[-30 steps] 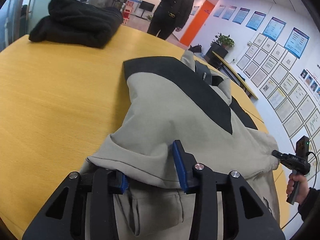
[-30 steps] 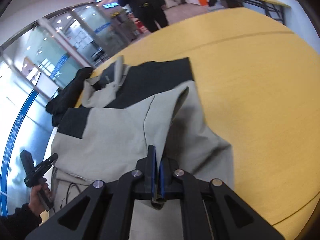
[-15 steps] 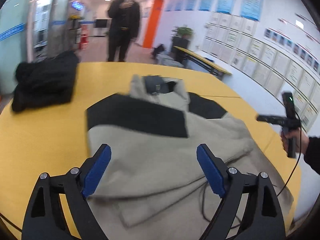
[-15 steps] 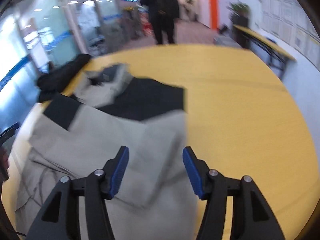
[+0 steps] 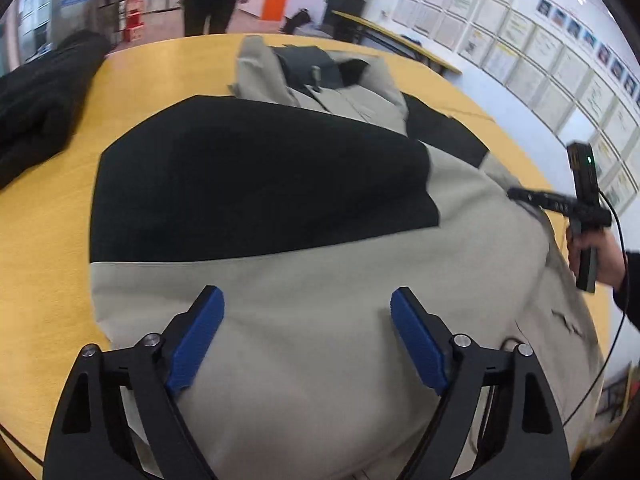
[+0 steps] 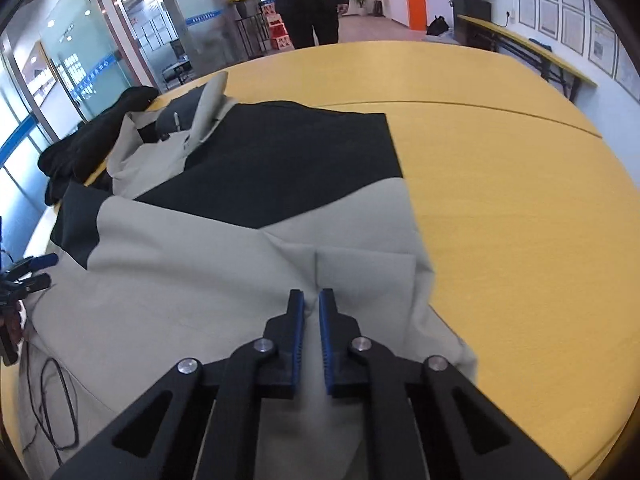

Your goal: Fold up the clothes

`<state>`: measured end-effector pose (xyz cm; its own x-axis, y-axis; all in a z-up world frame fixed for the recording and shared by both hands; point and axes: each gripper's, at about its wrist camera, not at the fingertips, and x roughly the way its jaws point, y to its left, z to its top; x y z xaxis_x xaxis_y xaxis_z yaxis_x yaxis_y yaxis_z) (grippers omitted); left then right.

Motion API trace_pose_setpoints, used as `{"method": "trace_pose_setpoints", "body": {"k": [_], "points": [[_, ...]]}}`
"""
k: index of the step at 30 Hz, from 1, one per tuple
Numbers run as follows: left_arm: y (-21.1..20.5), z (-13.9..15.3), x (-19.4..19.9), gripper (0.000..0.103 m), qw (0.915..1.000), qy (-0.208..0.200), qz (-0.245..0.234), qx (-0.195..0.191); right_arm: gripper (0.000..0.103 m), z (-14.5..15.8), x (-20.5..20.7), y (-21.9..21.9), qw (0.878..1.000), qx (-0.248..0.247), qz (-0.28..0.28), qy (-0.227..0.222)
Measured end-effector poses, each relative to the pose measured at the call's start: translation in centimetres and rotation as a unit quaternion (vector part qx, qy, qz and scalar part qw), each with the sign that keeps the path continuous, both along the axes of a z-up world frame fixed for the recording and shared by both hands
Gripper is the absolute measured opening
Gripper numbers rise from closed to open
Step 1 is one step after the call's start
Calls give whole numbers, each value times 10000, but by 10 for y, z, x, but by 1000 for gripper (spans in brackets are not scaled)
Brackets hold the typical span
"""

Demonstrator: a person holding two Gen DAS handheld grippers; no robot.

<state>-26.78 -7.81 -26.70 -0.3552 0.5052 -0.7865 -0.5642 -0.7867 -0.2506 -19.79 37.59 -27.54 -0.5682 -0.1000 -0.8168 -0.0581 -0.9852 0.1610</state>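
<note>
On yellow table [image 5: 48, 272]: beige-and-black jacket [image 5: 320, 280] spread flat.
Left gripper [image 5: 307, 312] above its hem, jaws wide, nothing between. Right gripper [image 6: 311, 312] over a beige fold, jaws nearly together, no cloth pinched.

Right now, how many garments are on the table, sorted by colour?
Beige and black jacket: 1
All-black garment: 1, bunched at the far edge of the table
Total: 2
</note>
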Motion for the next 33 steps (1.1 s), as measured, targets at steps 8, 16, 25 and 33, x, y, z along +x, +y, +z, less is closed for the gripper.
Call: {"method": "trace_pose_setpoints", "body": {"k": [8,16,25,33], "points": [[-11,28,-104,95,9955,380,761,428,59,10,4,-30,9975,499,473,163],[29,-28,-126,102,9954,433,590,-616,52,-3,33,2,9977,657,-117,130],[12,1,-62,97,9977,653,45,-166,53,10,41,-18,9938,1105,96,83],[24,-35,-31,102,9922,763,-437,-883,60,0,66,-70,9838,1184,1348,61]]}}
